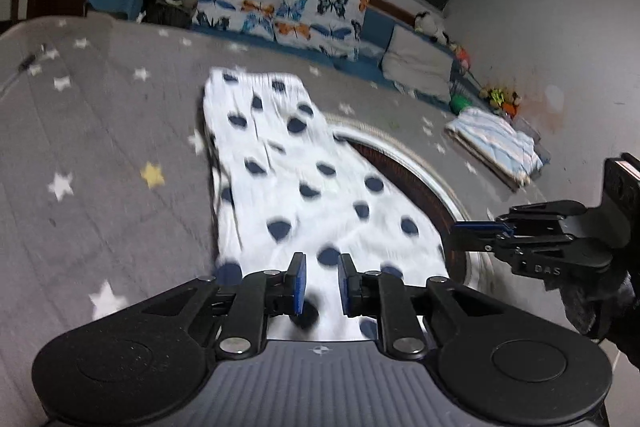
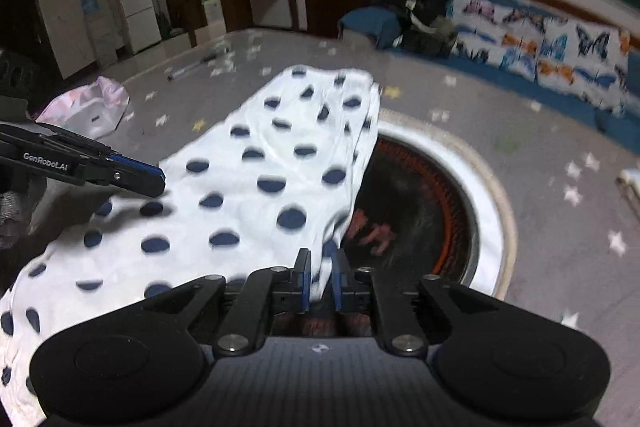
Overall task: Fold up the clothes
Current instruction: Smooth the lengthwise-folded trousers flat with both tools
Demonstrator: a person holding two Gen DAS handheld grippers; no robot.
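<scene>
A white garment with dark blue dots (image 1: 304,179) lies stretched lengthwise on the grey star-patterned table cover (image 1: 100,147). It also shows in the right wrist view (image 2: 224,187). My left gripper (image 1: 322,285) is over the garment's near edge, its jaws a little apart, with cloth between the pads. My right gripper (image 2: 320,281) has its jaws narrowly apart around the garment's right edge. In the left wrist view the right gripper (image 1: 472,237) sits at the garment's right corner. In the right wrist view the left gripper (image 2: 152,179) rests at the left edge.
A round heater opening (image 2: 420,203) with a white rim is set in the table, partly under the garment. A folded striped cloth (image 1: 500,151) lies far right. A pink bag (image 2: 88,107) lies far left. A butterfly-print sofa (image 1: 288,11) stands behind.
</scene>
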